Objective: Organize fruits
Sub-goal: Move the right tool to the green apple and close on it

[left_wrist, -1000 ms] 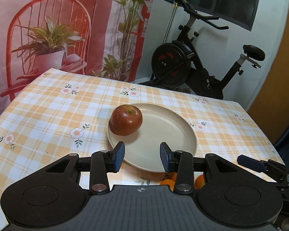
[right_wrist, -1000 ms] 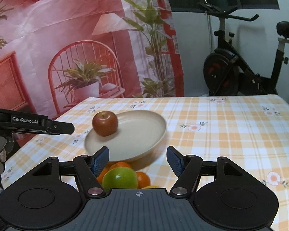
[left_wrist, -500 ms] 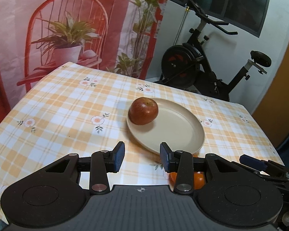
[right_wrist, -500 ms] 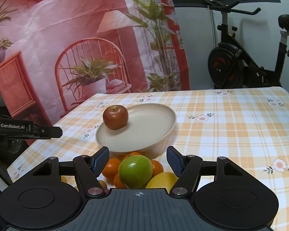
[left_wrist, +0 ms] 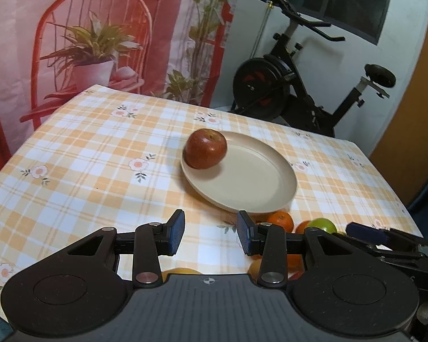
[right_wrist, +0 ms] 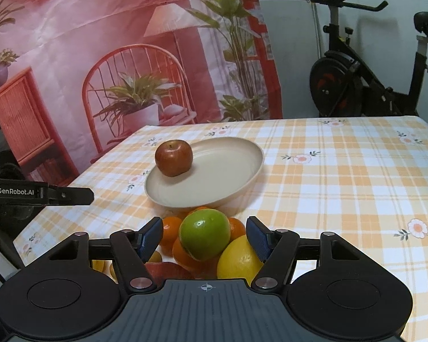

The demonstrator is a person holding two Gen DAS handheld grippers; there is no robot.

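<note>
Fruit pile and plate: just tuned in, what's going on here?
A person is sorting fruit with two handheld grippers. One red apple already sits on the beige plate, near its rim. The rest, a green apple, oranges and a lemon, are piled on the checked tablecloth just in front of the plate. The right gripper is lined up on the green apple with its jaws apart on either side of it, gripping nothing. The left gripper hangs empty beside the pile.

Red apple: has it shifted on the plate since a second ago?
No. The red apple sits at the same left rim spot of the beige plate in every frame; only the cameras' viewpoints changed, so plate and apple shift together in the pictures.
</note>
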